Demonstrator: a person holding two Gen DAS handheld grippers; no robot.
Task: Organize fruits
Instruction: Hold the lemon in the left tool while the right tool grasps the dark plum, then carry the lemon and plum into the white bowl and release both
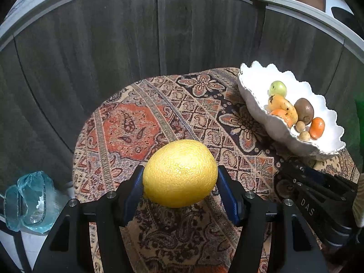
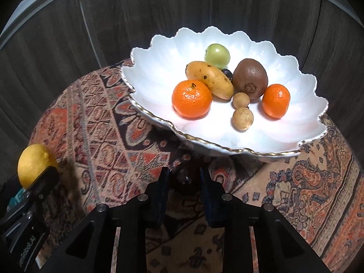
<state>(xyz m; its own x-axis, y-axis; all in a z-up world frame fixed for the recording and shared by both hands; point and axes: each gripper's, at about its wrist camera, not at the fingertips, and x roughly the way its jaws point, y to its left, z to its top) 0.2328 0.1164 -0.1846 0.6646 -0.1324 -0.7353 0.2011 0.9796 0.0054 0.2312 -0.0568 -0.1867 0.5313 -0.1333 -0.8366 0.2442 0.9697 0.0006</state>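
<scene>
The left gripper point(image 1: 180, 182) pinches a big yellow lemon point(image 1: 179, 173) above the patterned surface point(image 1: 127, 122). The right gripper point(image 2: 184, 179) squeezes a small dark fruit point(image 2: 183, 177) just in front of the white bowl point(image 2: 159, 52), which holds more fruits.

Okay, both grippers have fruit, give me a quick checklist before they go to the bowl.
1. Left gripper clamped on lemon: ok.
2. Right gripper shut on small dark fruit: ok, though its kind cannot be told.
3. Free space in white bowl: ok, front is bare.
4. Bowl seated on patterned cloth: ok.
5. Room for lemon beside the mandarin: cannot tell.
</scene>
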